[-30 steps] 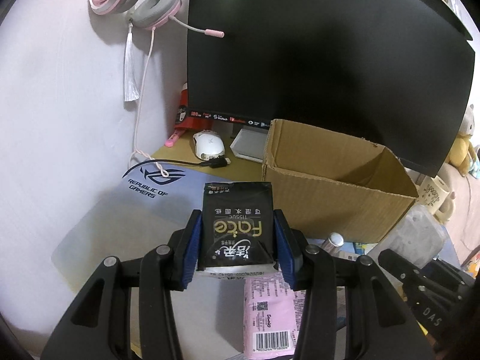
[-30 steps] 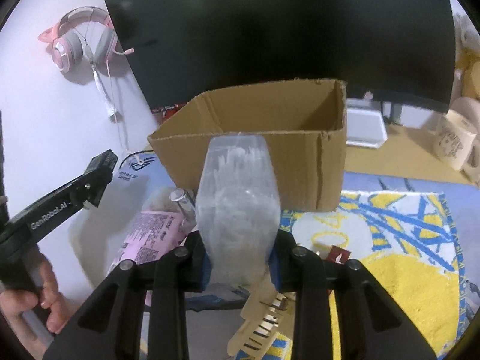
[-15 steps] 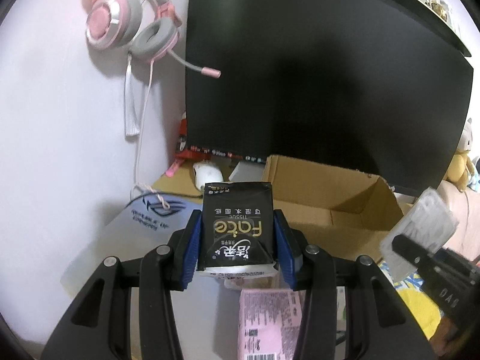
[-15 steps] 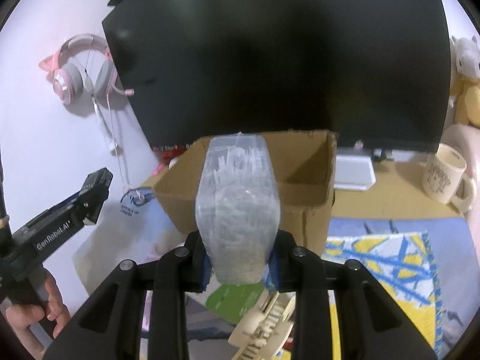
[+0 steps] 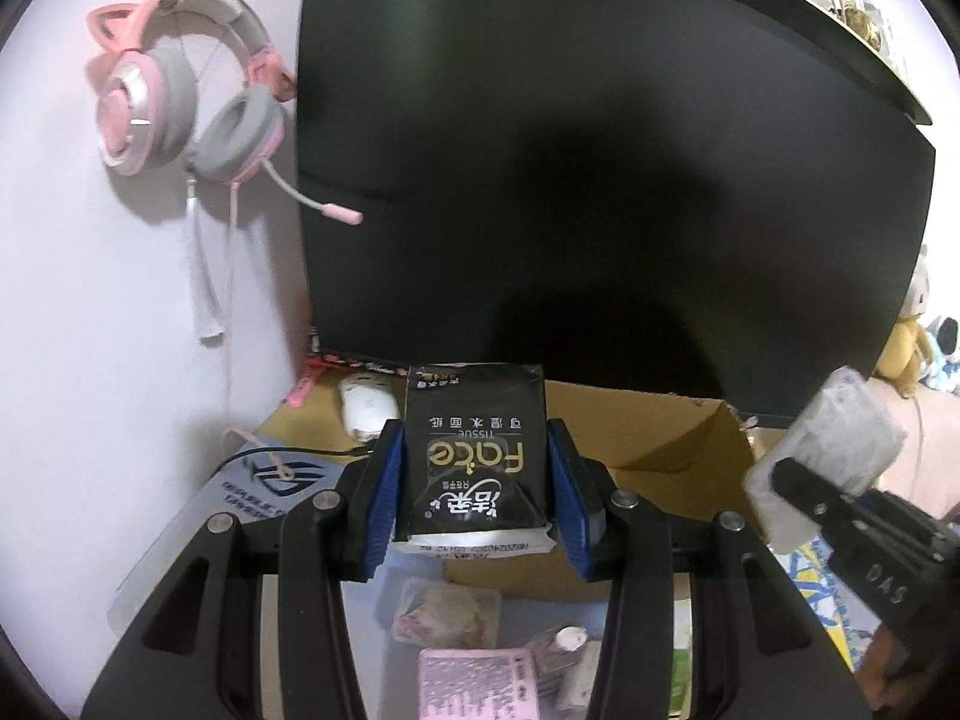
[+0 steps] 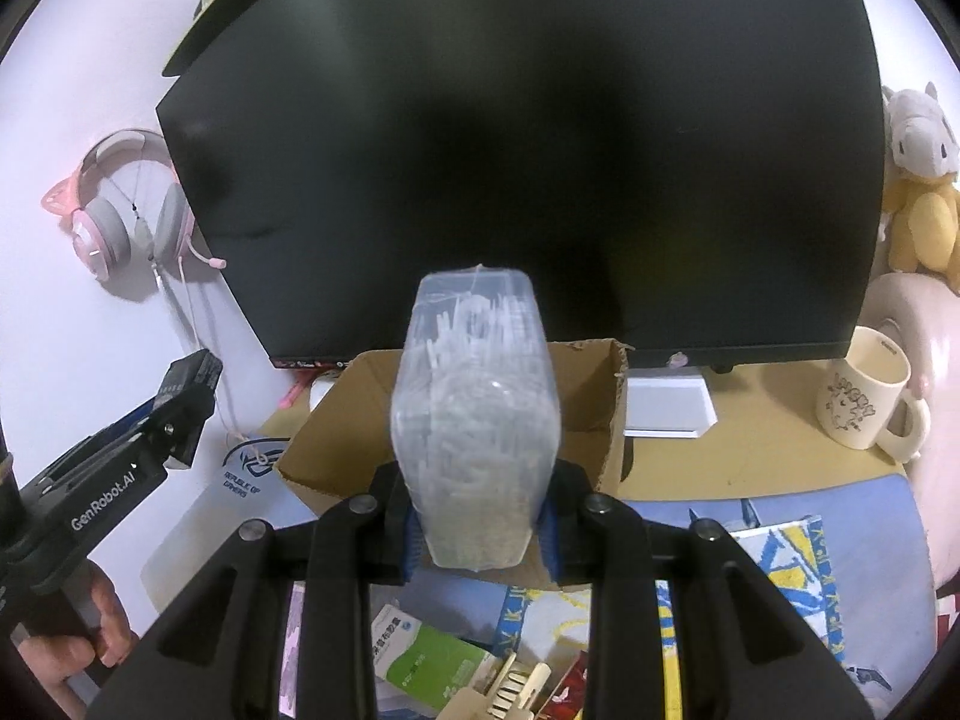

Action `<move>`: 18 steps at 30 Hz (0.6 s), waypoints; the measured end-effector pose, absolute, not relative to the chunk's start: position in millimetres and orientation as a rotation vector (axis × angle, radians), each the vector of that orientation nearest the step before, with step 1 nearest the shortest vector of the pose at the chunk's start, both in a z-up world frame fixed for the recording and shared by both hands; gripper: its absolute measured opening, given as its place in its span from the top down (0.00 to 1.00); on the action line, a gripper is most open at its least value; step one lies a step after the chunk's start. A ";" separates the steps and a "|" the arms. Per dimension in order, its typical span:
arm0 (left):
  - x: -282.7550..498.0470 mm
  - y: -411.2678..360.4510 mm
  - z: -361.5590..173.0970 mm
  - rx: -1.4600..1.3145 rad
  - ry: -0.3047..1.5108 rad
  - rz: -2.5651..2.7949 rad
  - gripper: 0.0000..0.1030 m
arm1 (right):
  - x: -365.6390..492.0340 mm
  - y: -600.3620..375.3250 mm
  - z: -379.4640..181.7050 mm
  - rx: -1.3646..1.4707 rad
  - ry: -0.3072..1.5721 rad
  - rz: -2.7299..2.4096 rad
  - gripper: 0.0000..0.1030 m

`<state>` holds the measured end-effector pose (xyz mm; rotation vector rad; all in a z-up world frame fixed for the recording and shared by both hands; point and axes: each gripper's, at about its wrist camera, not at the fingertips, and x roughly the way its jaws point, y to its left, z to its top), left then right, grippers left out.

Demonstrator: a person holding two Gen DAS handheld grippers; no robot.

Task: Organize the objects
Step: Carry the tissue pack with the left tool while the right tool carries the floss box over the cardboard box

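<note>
Two items are gripped above the cardboard box [image 6: 456, 420].
Between the left gripper [image 5: 474, 486] jaws a black tissue pack [image 5: 475, 456] is clamped; a clear plastic box [image 6: 475, 420] is clamped between the right gripper [image 6: 477, 531] jaws.

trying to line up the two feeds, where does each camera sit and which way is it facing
Left wrist: sits on the left gripper, looking along its fingers at the monitor; it holds a black tissue pack.
Right wrist: sits on the right gripper, facing the same monitor; it holds a clear plastic pack; a hand shows lower left.
Shared: the cardboard box, the pink headset, and each other's gripper.
</note>
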<state>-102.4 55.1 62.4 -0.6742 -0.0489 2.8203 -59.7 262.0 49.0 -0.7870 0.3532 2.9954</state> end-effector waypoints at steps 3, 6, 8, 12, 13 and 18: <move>-107.7 55.5 66.8 -0.662 -0.061 2.827 0.57 | -70.3 261.2 50.4 -0.784 0.357 2.996 0.68; -114.2 53.8 72.0 -0.646 -0.092 2.828 0.57 | -76.0 261.5 49.0 -0.784 0.356 3.016 0.68; -118.1 57.1 73.8 -0.639 -0.081 2.825 0.57 | -82.4 261.4 48.3 -0.788 0.345 3.015 0.68; -130.3 72.4 72.3 -0.631 -0.021 2.846 0.57 | -93.4 267.1 45.6 -0.797 0.346 2.999 0.68; -132.1 75.3 69.9 -0.631 -0.006 2.850 0.57 | -94.0 269.3 44.6 -0.801 0.344 2.998 0.68; -147.0 80.5 60.4 -0.663 -0.026 2.828 0.57 | -98.8 280.0 37.8 -0.809 0.354 3.002 0.68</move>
